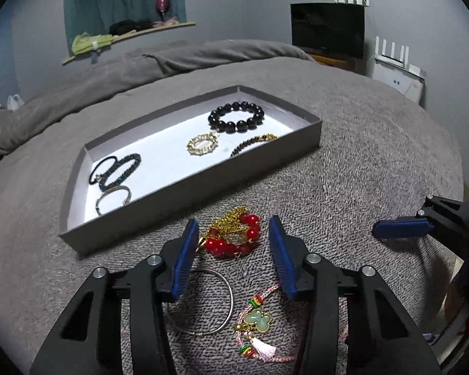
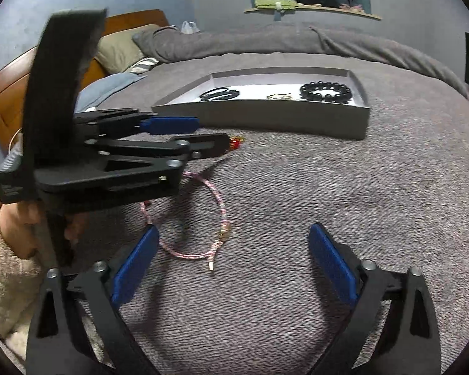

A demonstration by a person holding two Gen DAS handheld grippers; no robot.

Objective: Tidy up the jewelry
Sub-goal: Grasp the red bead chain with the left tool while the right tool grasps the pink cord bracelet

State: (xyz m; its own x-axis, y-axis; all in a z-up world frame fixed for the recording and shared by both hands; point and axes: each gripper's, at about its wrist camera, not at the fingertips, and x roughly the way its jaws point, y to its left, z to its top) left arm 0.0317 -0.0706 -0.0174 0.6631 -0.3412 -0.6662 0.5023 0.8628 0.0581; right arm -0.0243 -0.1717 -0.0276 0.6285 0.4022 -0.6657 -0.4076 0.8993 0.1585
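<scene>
Several bracelets already lie in the tray (image 1: 309, 131); the red bead bracelet (image 1: 234, 237), bangle (image 1: 225, 309) and pink cord (image 1: 259, 322) remain on the bed. Left tool (image 1: 233, 243) open around the red one; right tool (image 2: 234, 265) open, empty.

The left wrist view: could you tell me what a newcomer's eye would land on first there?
Probably the red bead bracelet with its gold chain, lying on the grey blanket right between the open left gripper fingers. Next, the grey tray beyond it, where a black bead bracelet sits at the far right end.
</scene>
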